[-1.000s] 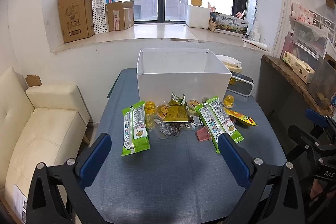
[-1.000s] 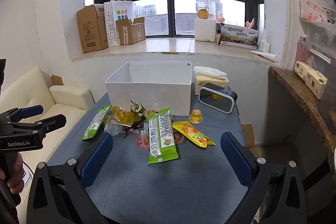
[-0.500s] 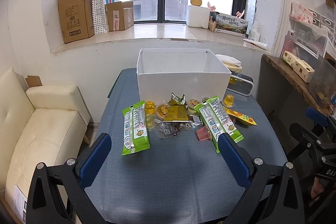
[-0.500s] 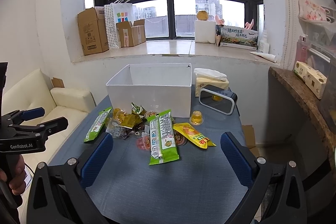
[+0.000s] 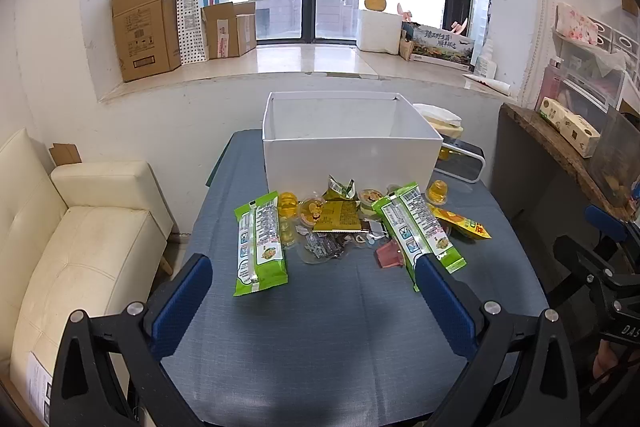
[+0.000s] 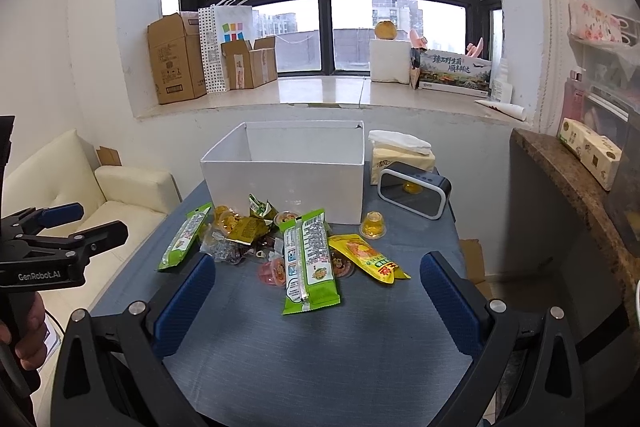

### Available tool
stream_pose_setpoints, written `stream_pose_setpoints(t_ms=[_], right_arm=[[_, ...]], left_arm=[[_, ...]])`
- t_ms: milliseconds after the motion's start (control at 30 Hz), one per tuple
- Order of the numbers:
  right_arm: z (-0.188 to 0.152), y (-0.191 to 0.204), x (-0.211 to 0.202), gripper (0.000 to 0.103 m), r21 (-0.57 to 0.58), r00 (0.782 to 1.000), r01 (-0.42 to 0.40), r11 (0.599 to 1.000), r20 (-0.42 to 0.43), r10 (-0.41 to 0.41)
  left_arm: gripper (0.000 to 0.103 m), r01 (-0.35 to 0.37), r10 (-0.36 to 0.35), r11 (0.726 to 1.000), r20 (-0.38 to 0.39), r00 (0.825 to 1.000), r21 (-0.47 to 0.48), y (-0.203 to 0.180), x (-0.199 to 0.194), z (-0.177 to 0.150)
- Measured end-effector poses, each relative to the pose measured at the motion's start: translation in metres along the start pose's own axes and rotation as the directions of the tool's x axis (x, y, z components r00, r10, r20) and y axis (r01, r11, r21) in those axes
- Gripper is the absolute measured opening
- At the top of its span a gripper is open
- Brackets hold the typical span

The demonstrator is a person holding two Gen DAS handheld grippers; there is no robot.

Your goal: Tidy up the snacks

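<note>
A pile of snacks lies on the blue table in front of an open white box point(image 5: 352, 151), which also shows in the right wrist view point(image 6: 284, 187). It holds two long green packets point(image 5: 260, 243) point(image 6: 308, 259), a yellow pouch point(image 6: 368, 257), jelly cups point(image 6: 374, 225) and small wrappers point(image 5: 336, 221). My left gripper point(image 5: 312, 301) is open and empty, held above the near table edge. My right gripper point(image 6: 316, 301) is open and empty too, near the front edge.
A tissue pack point(image 6: 402, 155) and a black speaker point(image 6: 414, 189) stand right of the box. A cream sofa point(image 5: 80, 239) is left of the table, a wooden counter point(image 6: 572, 187) to the right. Cardboard boxes point(image 5: 144, 27) line the windowsill.
The right gripper has risen slightly and eased toward the snacks. The left gripper has barely moved. Nothing on the table has shifted.
</note>
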State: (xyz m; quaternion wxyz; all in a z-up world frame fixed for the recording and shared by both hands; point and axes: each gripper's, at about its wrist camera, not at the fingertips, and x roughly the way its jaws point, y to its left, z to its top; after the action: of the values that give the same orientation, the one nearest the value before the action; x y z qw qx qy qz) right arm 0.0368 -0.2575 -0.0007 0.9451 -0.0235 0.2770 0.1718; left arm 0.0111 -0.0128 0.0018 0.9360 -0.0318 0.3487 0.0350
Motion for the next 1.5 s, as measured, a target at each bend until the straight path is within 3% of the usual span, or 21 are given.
stream_pose_setpoints(t_ms=[167,333,533,733,800,867,933,1067,1167,1367,1500], right_arm=[[0.000,0.000,0.001,0.103,0.000,1.000,0.000,1.000,-0.002,0.000],[-0.003,-0.003,0.005,0.103,0.006,1.000,0.003,1.000,-0.016,-0.003],[-0.010,-0.009,0.017,0.103,0.019,0.999,0.009,1.000,-0.047,-0.008],[-0.017,-0.012,0.028,0.103,0.026,0.996,0.018,1.000,-0.084,-0.016],[-0.018,-0.013,0.030,0.103,0.027,0.996,0.020,0.999,-0.090,-0.017],[-0.019,-0.014,0.033,0.103,0.033,0.995,0.020,0.999,-0.098,-0.016],[-0.019,-0.014,0.037,0.103,0.041,0.995,0.017,0.999,-0.103,-0.013],[-0.022,-0.010,0.044,0.103,0.051,0.993,-0.001,0.999,-0.121,0.007],[-0.024,-0.008,0.048,0.103,0.041,0.992,-0.003,0.999,-0.128,0.008],[-0.025,-0.009,0.069,0.103,0.036,0.990,-0.028,0.999,-0.140,0.033],[-0.022,-0.004,0.105,0.103,0.007,0.982,-0.055,0.998,-0.178,0.055]], left_arm=[[0.103,0.013,-0.013,1.000,-0.023,1.000,-0.007,0.009,0.017,0.001],[0.103,0.010,-0.018,0.998,-0.131,0.991,-0.059,0.038,0.087,-0.001],[0.103,-0.014,-0.020,0.993,-0.287,0.958,-0.115,0.066,0.181,-0.003],[0.103,0.025,-0.095,0.980,-0.351,0.931,-0.199,0.090,0.234,-0.008],[0.103,0.055,-0.125,0.975,-0.330,0.936,-0.214,0.093,0.236,-0.008],[0.094,0.065,-0.134,0.975,-0.328,0.935,-0.213,0.093,0.235,-0.008],[0.067,0.071,-0.132,0.978,-0.325,0.936,-0.194,0.089,0.234,-0.008],[0.066,0.072,-0.133,0.979,-0.327,0.936,-0.192,0.084,0.230,-0.008],[0.062,0.067,-0.119,0.981,-0.297,0.948,-0.179,0.082,0.219,-0.005],[0.062,0.093,-0.114,0.988,-0.175,0.978,-0.124,0.060,0.157,0.002],[0.063,0.111,-0.120,0.990,-0.099,0.988,-0.091,0.045,0.111,-0.001]])
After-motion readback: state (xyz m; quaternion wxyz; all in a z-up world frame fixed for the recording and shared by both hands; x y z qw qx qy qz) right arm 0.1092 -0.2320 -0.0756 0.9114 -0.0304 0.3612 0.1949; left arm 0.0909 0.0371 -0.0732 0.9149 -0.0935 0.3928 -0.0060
